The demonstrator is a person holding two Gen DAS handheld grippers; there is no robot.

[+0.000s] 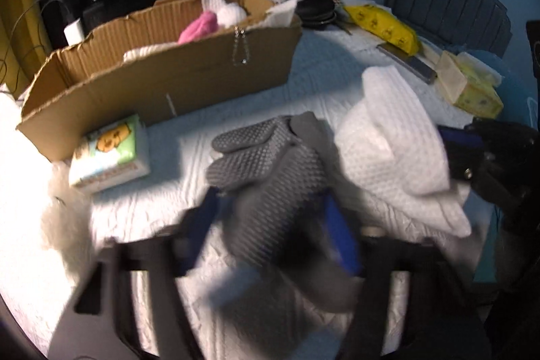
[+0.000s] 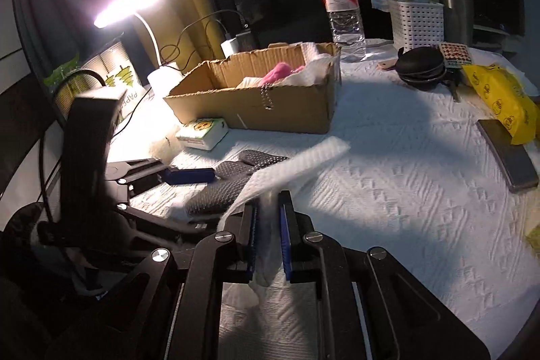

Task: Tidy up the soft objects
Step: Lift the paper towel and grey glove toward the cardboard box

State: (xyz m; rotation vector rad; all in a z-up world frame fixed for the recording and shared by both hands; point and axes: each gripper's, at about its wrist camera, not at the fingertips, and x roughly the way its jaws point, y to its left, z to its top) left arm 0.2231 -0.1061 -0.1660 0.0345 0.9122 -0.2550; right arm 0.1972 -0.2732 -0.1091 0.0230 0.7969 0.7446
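A grey dotted glove (image 1: 266, 164) lies between the blue pads of my left gripper (image 1: 270, 208), whose jaws stand around it; the frame is blurred there. The glove also shows in the right wrist view (image 2: 229, 181). My right gripper (image 2: 268, 211) is shut on a white waffle cloth (image 2: 290, 167), held just above the table; the cloth shows in the left wrist view (image 1: 391, 137). An open cardboard box (image 1: 189, 70) at the back left holds a pink soft item (image 1: 199, 26) and white cloths. The box also shows in the right wrist view (image 2: 270, 97).
A small tissue pack (image 1: 108, 154) lies before the box. A water bottle (image 2: 341, 5), a white basket (image 2: 416, 19), a black case (image 2: 422, 66), a yellow packet (image 2: 499, 97) and a phone (image 2: 509, 154) stand around the table. A lamp (image 2: 128, 5) shines at left.
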